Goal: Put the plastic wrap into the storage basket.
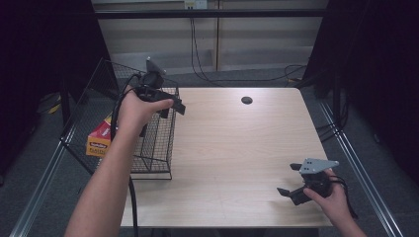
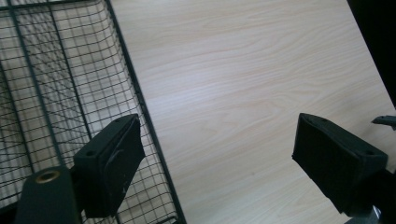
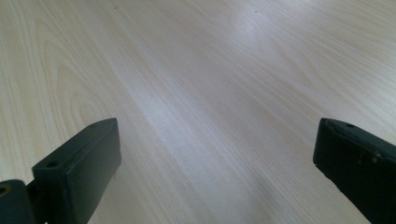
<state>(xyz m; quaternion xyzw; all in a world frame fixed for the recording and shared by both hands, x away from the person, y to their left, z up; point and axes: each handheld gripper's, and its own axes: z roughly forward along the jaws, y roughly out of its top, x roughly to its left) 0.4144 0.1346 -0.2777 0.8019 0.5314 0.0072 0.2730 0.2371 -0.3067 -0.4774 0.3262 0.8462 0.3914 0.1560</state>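
Wire basket (image 1: 148, 143) sits at bench's (image 1: 237, 163) 9 o'clock edge, black thin-wire square mesh, boxy w/ open top, long axis running 12-to-6; part of it hangs off the bench's left side. Inside, at its 8 o'clock corner, a red-and-yellow cardboard box (image 1: 99, 139), rectangular, long axis approx 1-to-7, printed face up. Left gripper (image 1: 170, 106) held over basket's 12 o'clock rim, pointing toward 3; fingers (image 2: 112, 163) spread, nothing between, matte black blocky pads; one over the mesh, other over bare wood. Bench is pale wood-grain laminate, smooth, w/ a dark round hole (image 1: 246, 100) near 12. Right gripper (image 1: 291, 180) at approx 5 o'clock, pointing toward 9, fingers (image 3: 79, 163) spread wide over bare bench, empty.
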